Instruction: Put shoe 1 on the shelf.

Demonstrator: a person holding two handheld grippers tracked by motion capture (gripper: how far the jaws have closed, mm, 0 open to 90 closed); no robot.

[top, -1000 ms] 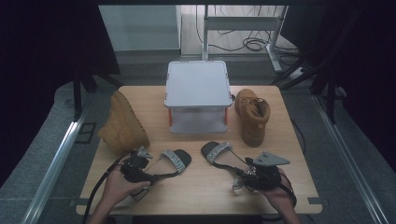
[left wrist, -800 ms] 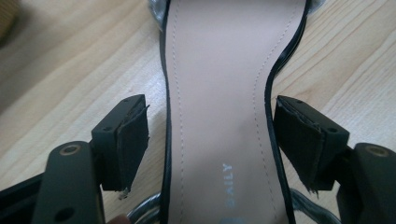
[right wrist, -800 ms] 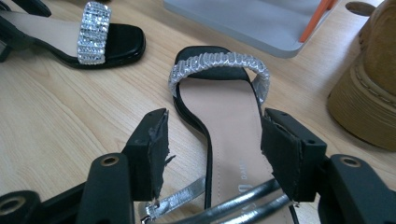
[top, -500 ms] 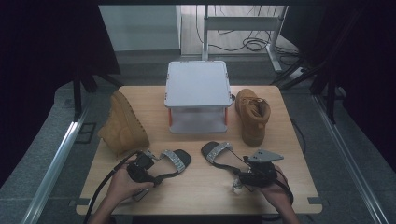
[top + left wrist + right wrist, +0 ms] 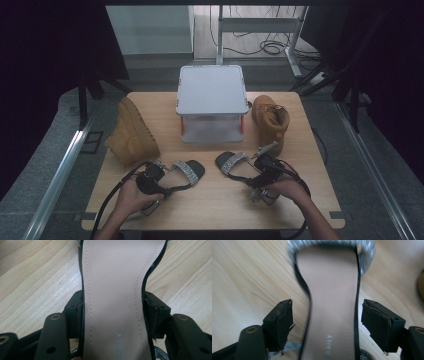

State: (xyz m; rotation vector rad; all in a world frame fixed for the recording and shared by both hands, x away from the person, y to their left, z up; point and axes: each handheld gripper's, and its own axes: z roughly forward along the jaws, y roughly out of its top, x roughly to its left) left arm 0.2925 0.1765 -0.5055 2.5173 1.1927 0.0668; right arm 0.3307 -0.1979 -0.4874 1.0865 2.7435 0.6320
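Two black sandals with glittery straps lie on the wooden table [image 5: 210, 210]. In the high view the left sandal [image 5: 182, 171] has its heel end in my left gripper [image 5: 159, 176]. In the left gripper view its jaws have just been closing and their pads now touch both edges of the pink insole [image 5: 112, 277], so my left gripper [image 5: 113, 312] is shut on it. The right sandal [image 5: 232, 162] lies with its heel end between the jaws of my right gripper [image 5: 257, 172]. In the right gripper view those jaws have just been opening, and my right gripper [image 5: 327, 315] stands open with gaps on both sides of the insole [image 5: 329, 285].
A box with a white lid [image 5: 212, 92] stands at the table's middle back. A tan boot [image 5: 131, 135] lies on its side at the left. A second tan boot [image 5: 270, 117] stands upright at the right, close behind my right gripper.
My right gripper has moved left and forward, bringing its jaws around the right sandal's heel end. The left hand has stayed in place at the left sandal.
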